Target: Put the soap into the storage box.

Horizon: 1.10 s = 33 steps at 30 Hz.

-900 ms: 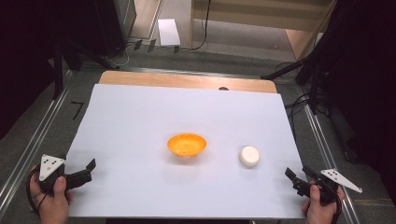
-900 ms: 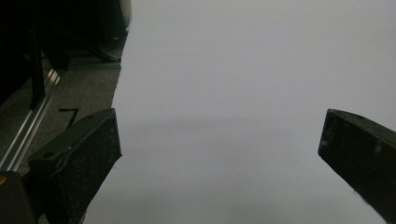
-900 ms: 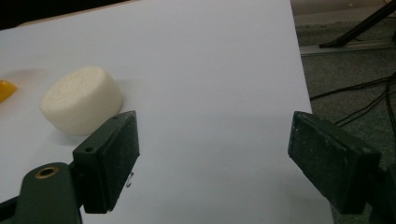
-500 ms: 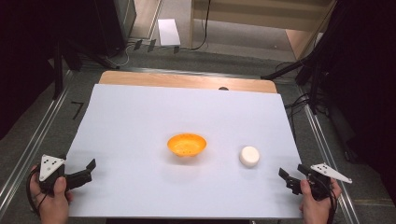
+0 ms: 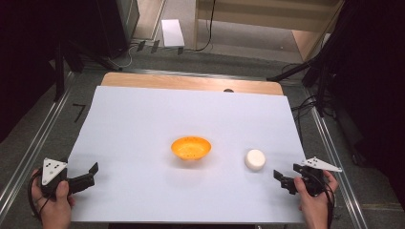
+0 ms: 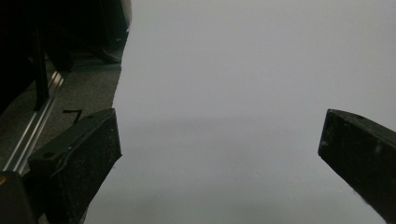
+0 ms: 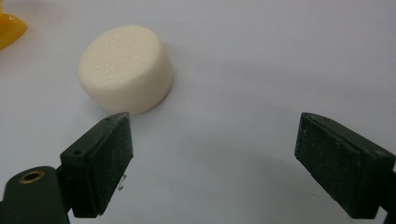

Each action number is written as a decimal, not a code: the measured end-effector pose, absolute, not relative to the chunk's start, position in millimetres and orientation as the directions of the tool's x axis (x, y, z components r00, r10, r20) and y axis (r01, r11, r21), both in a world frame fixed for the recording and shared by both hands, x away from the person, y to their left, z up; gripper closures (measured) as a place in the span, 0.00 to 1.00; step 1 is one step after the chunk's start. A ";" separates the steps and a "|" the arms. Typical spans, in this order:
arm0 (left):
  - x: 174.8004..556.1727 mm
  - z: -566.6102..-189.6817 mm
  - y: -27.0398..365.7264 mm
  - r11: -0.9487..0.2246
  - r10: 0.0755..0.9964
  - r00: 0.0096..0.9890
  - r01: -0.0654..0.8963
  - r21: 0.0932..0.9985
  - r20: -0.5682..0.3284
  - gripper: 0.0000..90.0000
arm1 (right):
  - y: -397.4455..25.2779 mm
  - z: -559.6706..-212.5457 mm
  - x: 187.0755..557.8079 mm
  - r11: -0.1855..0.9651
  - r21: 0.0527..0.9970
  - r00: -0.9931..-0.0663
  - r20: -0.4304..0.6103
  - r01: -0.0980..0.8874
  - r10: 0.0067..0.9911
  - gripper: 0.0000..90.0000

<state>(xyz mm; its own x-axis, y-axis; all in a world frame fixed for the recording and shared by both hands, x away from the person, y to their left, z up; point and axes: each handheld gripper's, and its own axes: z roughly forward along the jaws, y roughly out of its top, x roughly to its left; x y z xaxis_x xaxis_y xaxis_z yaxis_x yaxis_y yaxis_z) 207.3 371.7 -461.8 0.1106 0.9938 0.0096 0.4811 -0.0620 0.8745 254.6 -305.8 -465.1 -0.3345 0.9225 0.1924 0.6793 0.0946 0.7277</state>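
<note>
Moved left toward cream round foam puck (image 7: 125,69): right gripper (image 5: 285,180), fingers wide apart, empty; left gripper (image 5: 88,175) likewise spread, empty.

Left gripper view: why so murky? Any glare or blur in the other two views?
Left gripper view: dim, grey cast over the white table sheet, soft shadow band between the open black jaws. Right gripper view: evenly lit, round cream foam puck sharp, near jaws slightly soft, no glare. High view: dark surroundings, bright sheet, shallow orange bowl mildly soft.
</note>
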 end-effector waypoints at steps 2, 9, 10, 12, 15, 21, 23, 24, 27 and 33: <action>207.1 -461.8 371.7 -0.060 0.994 0.109 0.480 0.875 0.009 0.00 | -302.4 -465.4 257.4 0.106 0.720 -0.343 0.192 0.686 0.919 0.13; 207.1 -461.8 372.0 -0.058 0.994 0.111 0.478 0.877 0.005 0.00 | -289.5 -463.1 264.1 0.145 0.694 -0.370 0.186 0.706 0.910 0.13; 207.1 -461.7 371.9 -0.060 0.994 0.112 0.480 0.875 0.007 0.00 | -287.8 -461.3 264.8 0.150 0.690 -0.373 0.185 0.708 0.909 0.13; 207.0 -461.7 371.8 -0.060 0.994 0.112 0.480 0.875 0.007 0.00 | -284.0 -457.8 266.8 0.160 0.689 -0.382 0.182 0.707 0.906 0.13; 207.4 -461.7 372.2 -0.059 0.994 0.113 0.482 0.874 0.005 0.00 | -277.1 -453.5 270.6 0.178 0.680 -0.396 0.178 0.711 0.901 0.13; 207.4 -461.8 372.0 -0.059 0.994 0.111 0.480 0.875 0.006 0.00 | -264.4 -451.0 278.0 0.205 0.664 -0.417 0.175 0.719 0.892 0.10; 207.5 -461.8 372.2 -0.058 0.994 0.113 0.481 0.875 0.004 0.00 | -258.6 -452.0 281.3 0.212 0.656 -0.422 0.178 0.724 0.889 0.08; 207.5 -461.7 372.4 -0.058 0.993 0.114 0.482 0.874 0.003 0.00 | -252.7 -452.8 284.6 0.217 0.645 -0.425 0.185 0.733 0.886 0.06; 207.6 -461.7 372.3 -0.059 0.993 0.116 0.484 0.873 0.003 0.00 | -245.7 -451.1 287.2 0.215 0.636 -0.428 0.201 0.741 0.881 0.05; 207.6 -461.7 372.5 -0.057 0.993 0.115 0.483 0.874 0.001 0.00 | -225.4 -445.6 299.6 0.237 0.626 -0.437 0.184 0.742 0.881 0.04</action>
<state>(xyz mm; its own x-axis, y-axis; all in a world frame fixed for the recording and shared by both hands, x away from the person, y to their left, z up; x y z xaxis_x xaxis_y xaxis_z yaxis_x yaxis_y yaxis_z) 207.6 372.5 -461.7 0.1150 0.9934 0.0014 0.4831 -0.0571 0.8737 299.6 -225.4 -445.6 -0.4367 0.8806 0.1839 0.7425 0.2374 0.6264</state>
